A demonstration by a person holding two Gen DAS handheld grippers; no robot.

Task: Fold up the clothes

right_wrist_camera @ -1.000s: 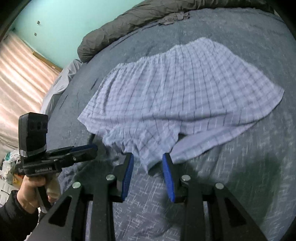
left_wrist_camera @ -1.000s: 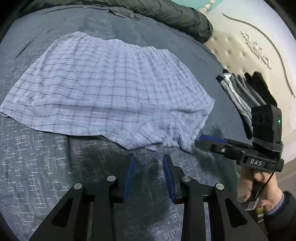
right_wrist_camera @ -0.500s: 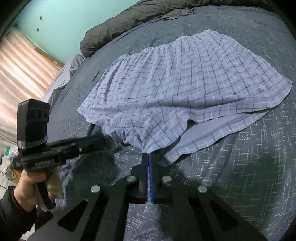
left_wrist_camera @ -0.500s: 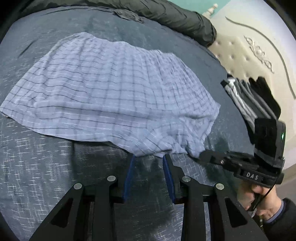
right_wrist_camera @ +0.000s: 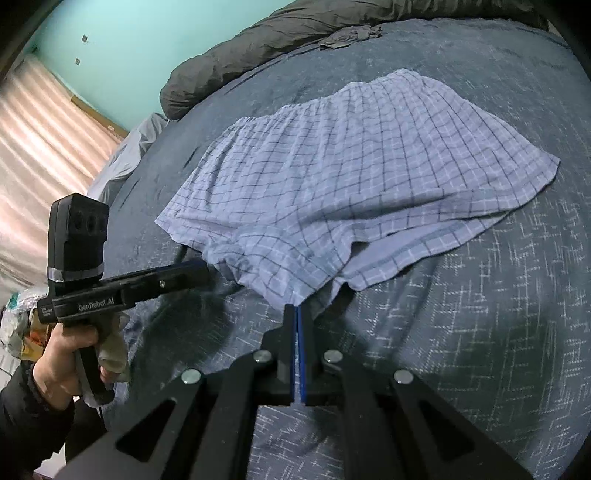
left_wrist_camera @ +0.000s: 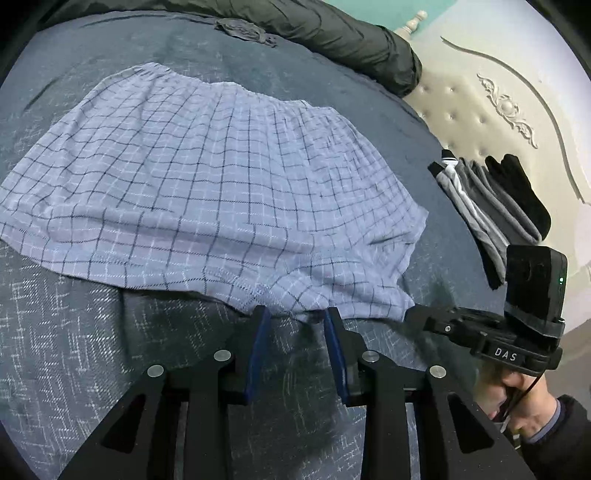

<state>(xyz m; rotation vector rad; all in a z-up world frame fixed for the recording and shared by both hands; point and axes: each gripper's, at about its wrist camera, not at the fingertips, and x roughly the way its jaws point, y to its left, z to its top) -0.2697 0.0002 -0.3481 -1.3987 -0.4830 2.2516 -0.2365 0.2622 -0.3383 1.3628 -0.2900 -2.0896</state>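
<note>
While the pale blue checked cotton shorts [left_wrist_camera: 221, 192] are lying flat on the dark blue bedspread [left_wrist_camera: 74, 350], the right gripper [right_wrist_camera: 296, 314] is pinching their hem corner; the left gripper's [left_wrist_camera: 295, 321] jaws, just closing, are straddling the hem.

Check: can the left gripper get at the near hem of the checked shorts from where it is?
Probably yes: the left gripper has its fingers parted at the checked shorts' hem, nothing between.

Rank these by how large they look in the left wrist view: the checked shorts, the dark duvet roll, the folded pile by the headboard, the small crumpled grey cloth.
1. checked shorts, clearly largest.
2. dark duvet roll, though it lies farther off and is cut by the frame, so its true rank is unsure.
3. folded pile.
4. crumpled grey cloth, smallest.
</note>
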